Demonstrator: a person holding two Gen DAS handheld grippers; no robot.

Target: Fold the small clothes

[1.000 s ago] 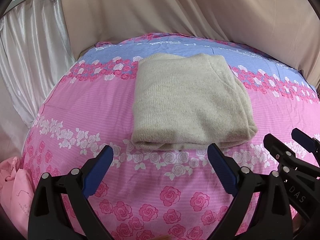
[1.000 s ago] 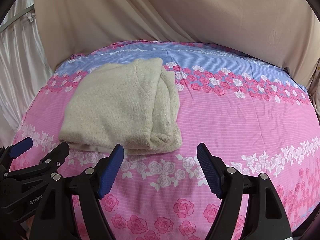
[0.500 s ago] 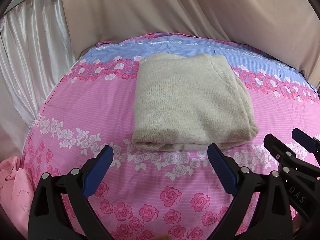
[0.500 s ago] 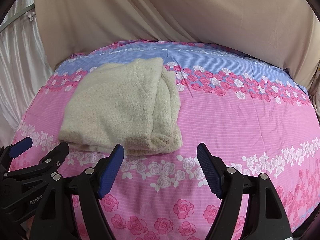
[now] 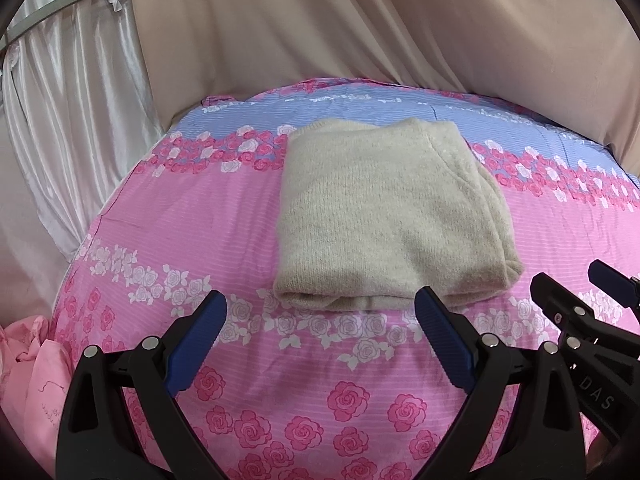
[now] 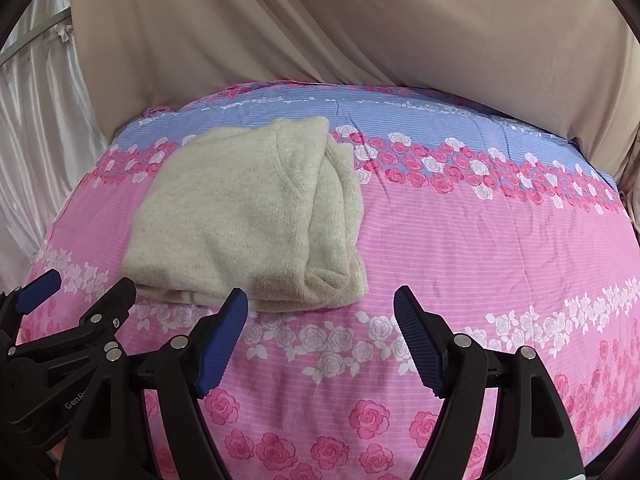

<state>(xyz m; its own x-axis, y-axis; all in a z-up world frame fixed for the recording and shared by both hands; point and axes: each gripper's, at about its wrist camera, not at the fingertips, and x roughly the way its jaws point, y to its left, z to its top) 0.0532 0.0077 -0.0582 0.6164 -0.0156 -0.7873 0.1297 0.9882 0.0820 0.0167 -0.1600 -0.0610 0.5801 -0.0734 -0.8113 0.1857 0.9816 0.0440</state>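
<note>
A beige knit sweater [image 5: 384, 216] lies folded into a neat rectangle on the pink floral bedsheet [image 5: 180, 240]. It also shows in the right wrist view [image 6: 244, 220], left of centre. My left gripper [image 5: 320, 316] is open and empty, just short of the sweater's near edge. My right gripper [image 6: 320, 312] is open and empty, near the sweater's near right corner. Each gripper shows at the edge of the other's view.
Beige drapes [image 5: 360, 32] hang behind the bed and a white satin curtain [image 5: 60, 120] hangs at the left. A pink garment [image 5: 28, 376] lies off the bed's left edge. The sheet's right half [image 6: 500, 240] is bare.
Almost nothing: the left wrist view has shifted very slightly, and the sweater and both open grippers stay where they were.
</note>
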